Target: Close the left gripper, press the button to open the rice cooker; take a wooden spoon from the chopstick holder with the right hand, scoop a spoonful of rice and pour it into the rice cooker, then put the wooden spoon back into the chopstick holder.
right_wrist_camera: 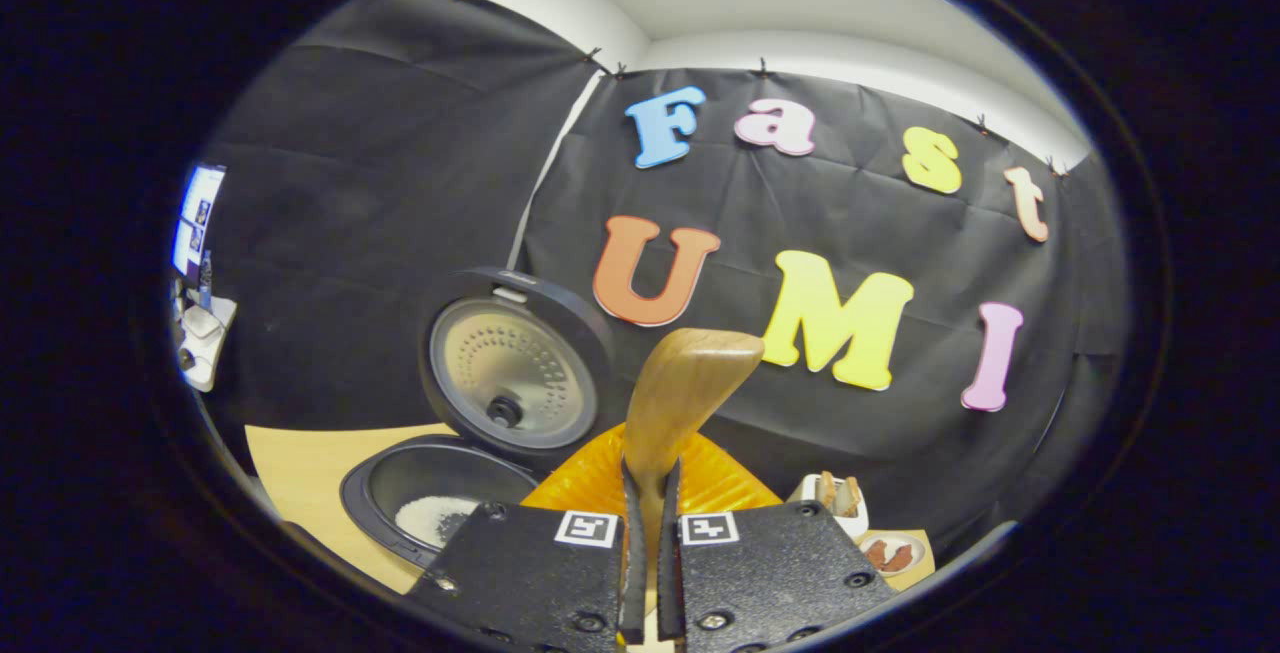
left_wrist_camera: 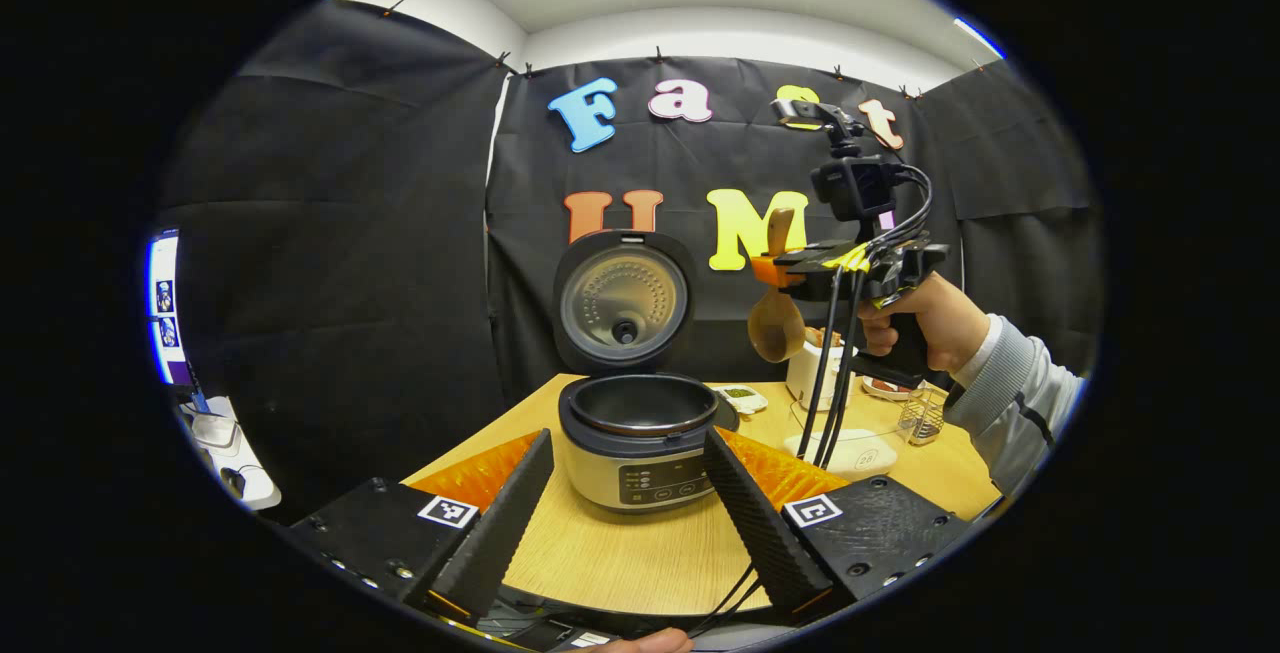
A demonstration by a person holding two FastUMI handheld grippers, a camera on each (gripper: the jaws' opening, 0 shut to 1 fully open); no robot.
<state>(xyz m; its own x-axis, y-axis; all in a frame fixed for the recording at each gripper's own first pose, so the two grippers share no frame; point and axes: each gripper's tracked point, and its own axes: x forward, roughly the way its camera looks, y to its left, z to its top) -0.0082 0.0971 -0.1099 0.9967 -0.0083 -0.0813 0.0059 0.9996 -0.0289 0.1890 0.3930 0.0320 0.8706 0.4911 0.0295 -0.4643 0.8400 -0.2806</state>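
Observation:
The rice cooker (left_wrist_camera: pixel 635 438) stands open on the wooden table (left_wrist_camera: pixel 620 553), its lid (left_wrist_camera: pixel 622 303) raised upright. My left gripper (left_wrist_camera: pixel 630 523) is open in front of it, fingers spread to either side and holding nothing. To the right, a hand holds my right gripper (left_wrist_camera: pixel 775 268) in the air, shut on the wooden spoon (left_wrist_camera: pixel 777 325), whose bowl hangs down above the white chopstick holder (left_wrist_camera: pixel 808 373). In the right gripper view, my right gripper (right_wrist_camera: pixel 650 498) clamps the spoon handle (right_wrist_camera: pixel 688 393). The cooker pot (right_wrist_camera: pixel 440 508) at lower left has some white rice on its bottom. The chopstick holder (right_wrist_camera: pixel 835 503) stands at lower right.
Behind the cooker lies a small dish (left_wrist_camera: pixel 740 396) with something green. A clear container (left_wrist_camera: pixel 850 451), a small glass (left_wrist_camera: pixel 922 418) and a plate with reddish food (right_wrist_camera: pixel 888 553) stand on the right side of the table. A lit screen (left_wrist_camera: pixel 163 303) is off to the left.

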